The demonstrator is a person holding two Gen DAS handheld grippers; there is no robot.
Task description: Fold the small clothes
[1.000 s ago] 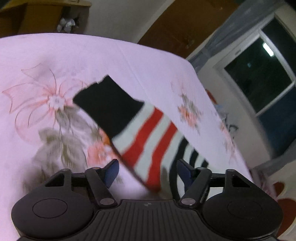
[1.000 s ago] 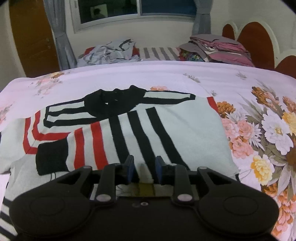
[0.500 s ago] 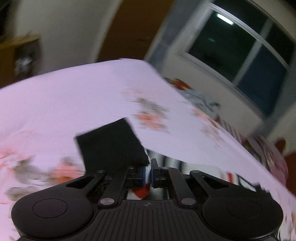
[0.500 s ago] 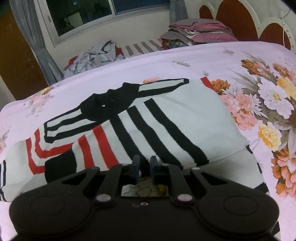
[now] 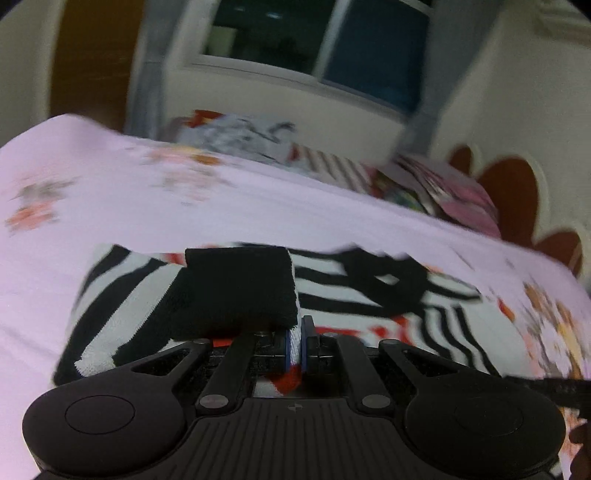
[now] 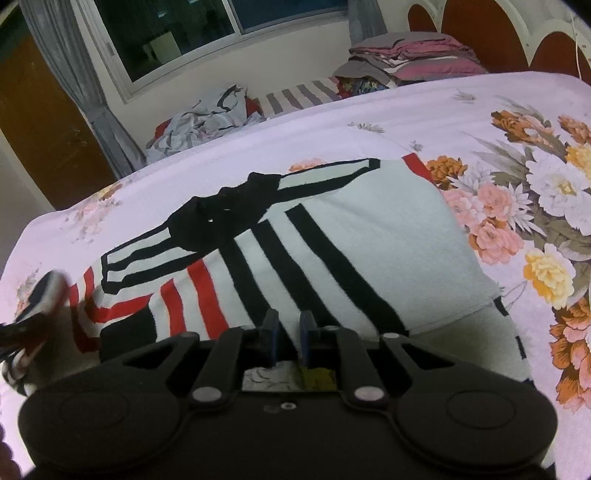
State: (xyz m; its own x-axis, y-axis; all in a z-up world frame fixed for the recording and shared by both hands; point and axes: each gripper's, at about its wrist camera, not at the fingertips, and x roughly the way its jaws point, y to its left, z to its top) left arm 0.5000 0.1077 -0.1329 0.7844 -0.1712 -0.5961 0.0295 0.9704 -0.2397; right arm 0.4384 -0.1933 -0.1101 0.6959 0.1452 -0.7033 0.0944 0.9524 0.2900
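A small white sweater (image 6: pixel 354 236) with black and red stripes lies on the pink floral bedsheet (image 6: pixel 480 110); one sleeve is folded across its body. My left gripper (image 5: pixel 294 345) is shut on the other sleeve (image 5: pixel 240 291) near its black cuff and holds it over the sweater (image 5: pixel 369 295). That sleeve and gripper show blurred at the left edge of the right wrist view (image 6: pixel 40 299). My right gripper (image 6: pixel 286 339) hovers over the sweater's near edge, its jaws slightly apart with nothing between them.
A heap of crumpled clothes (image 6: pixel 207 118) lies at the far side of the bed under the window. A stack of folded clothes (image 6: pixel 410 55) sits by the headboard (image 6: pixel 517 33). A brown door (image 6: pixel 44 129) is at the left.
My left gripper closed on the sleeve and swung it from the bare sheet over onto the sweater. My right gripper drew back a little, and its jaws stay narrowly apart.
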